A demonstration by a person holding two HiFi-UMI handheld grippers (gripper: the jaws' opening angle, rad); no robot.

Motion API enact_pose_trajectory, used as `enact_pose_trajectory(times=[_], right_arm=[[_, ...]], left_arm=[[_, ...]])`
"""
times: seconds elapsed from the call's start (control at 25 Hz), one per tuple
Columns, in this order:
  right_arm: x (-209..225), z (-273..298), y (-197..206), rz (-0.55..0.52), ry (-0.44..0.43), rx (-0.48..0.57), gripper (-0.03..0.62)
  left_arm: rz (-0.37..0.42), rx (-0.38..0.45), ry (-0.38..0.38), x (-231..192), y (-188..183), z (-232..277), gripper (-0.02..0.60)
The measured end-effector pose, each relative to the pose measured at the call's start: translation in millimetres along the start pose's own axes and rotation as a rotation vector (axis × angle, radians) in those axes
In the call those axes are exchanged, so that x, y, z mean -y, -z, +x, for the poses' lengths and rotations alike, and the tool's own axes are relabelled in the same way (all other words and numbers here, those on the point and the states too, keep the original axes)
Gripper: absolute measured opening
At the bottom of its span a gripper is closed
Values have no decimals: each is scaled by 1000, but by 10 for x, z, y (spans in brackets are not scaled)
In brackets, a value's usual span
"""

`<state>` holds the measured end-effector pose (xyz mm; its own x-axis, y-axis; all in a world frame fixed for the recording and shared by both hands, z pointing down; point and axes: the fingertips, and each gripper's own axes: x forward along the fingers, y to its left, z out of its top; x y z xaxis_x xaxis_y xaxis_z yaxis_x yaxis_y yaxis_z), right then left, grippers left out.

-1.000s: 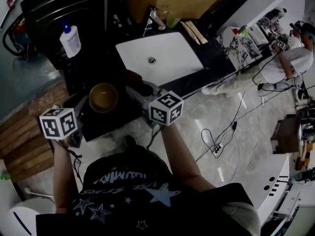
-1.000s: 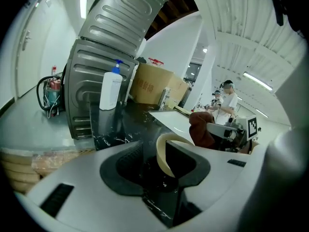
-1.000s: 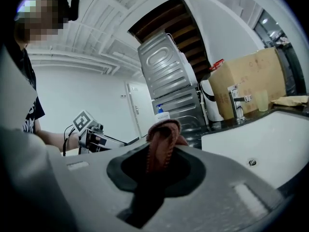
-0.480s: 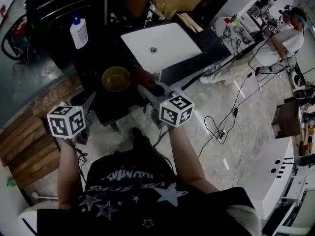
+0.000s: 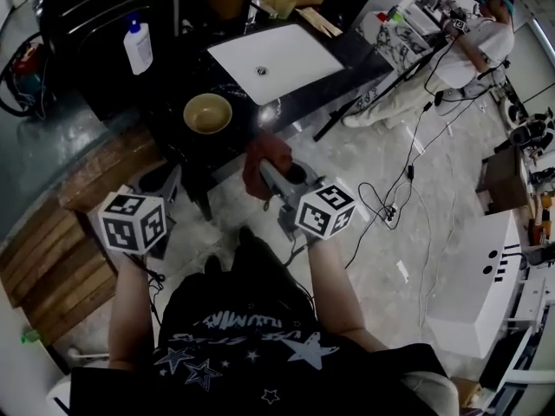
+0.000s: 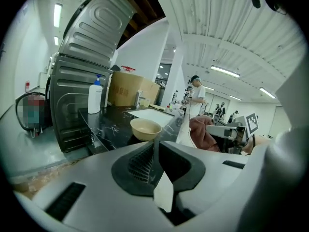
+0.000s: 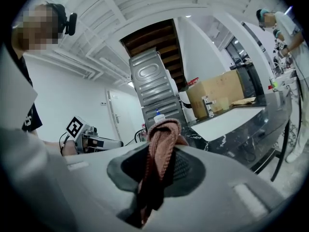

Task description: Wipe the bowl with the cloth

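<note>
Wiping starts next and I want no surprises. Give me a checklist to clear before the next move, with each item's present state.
1. Reddish-brown woven cloth clamped between the right gripper's fingers: ok.
2. Beige round bowl upright on the black marble counter: ok.
3. Bowl steadied by the left gripper: not ok. Its fingers are closing with nothing between them, short of the bowl.
4. Cloth in contact with the bowl: not ok. It hangs off the counter's edge, on the person's side.
5. Path from cloth to bowl free of other things: ok.
6. State of the bowl's inside: cannot tell.
</note>
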<state>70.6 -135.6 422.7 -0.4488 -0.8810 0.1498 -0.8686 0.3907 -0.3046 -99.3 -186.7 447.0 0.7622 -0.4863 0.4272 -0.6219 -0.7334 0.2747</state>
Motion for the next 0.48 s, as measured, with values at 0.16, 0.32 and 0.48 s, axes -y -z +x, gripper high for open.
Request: enact_pose_trajectory(times=[0.16,0.32,0.48], right_arm=[[-79,-117,111,-10,-15,-35,69],[-123,-195,88,-9,-57,-31,69],[-247,-403,137,5,-104,-43,69]], left_arm=[[-1,12,-14,98,82,-89,13],[-22,28,-32,264,131,-176,8],[-43,28,-64,532,244,-300,8]])
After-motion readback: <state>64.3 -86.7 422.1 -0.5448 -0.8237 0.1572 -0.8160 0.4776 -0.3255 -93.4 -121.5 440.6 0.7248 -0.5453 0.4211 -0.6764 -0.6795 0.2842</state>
